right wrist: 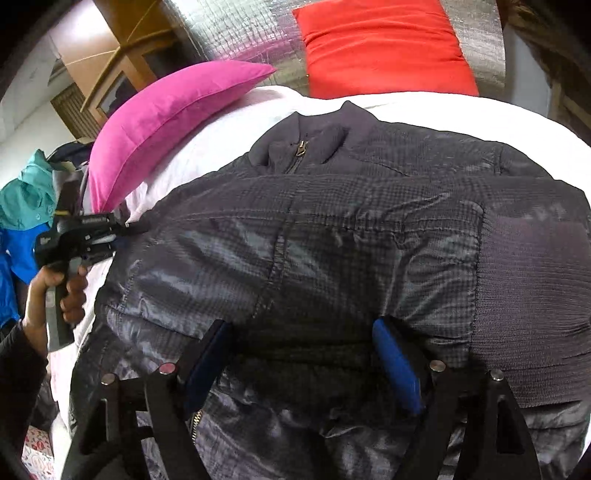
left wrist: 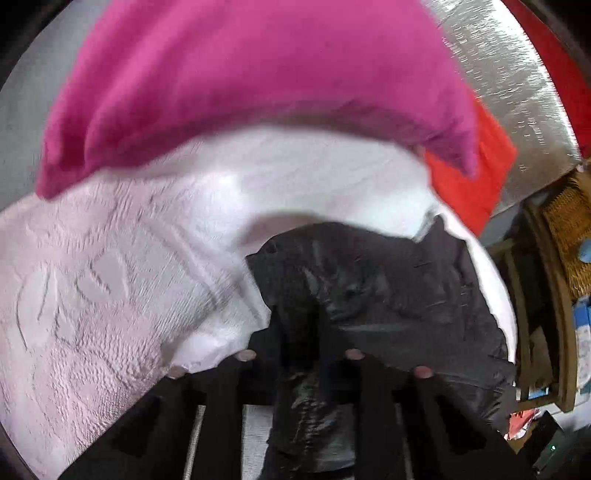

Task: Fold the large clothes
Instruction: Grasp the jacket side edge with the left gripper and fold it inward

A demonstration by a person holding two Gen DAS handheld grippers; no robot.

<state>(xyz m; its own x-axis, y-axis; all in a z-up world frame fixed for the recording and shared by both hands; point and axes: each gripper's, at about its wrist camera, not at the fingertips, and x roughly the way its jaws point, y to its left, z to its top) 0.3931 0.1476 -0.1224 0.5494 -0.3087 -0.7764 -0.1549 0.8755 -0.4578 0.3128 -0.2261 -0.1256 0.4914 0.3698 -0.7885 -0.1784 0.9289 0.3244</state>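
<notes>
A dark grey checked jacket point(right wrist: 332, 236) lies zipped, front up, on a white bedspread point(right wrist: 443, 107), collar toward the far pillows. My right gripper point(right wrist: 303, 332) is open, its blue pads point(right wrist: 395, 362) resting over the jacket's lower front beside the ribbed hem point(right wrist: 532, 295). In the left wrist view my left gripper point(left wrist: 299, 332) is shut on a bunched edge of the jacket point(left wrist: 388, 284), lifted off the bedspread point(left wrist: 129, 277). In the right wrist view the left gripper point(right wrist: 129, 227) shows at the jacket's left side, held by a hand.
A pink pillow point(right wrist: 162, 122) and a red pillow point(right wrist: 384, 48) lie at the head of the bed against a silver quilted panel point(right wrist: 240, 33). Teal and blue clothes point(right wrist: 26, 221) are piled at left. Wooden furniture and wicker point(left wrist: 561, 229) stand beside the bed.
</notes>
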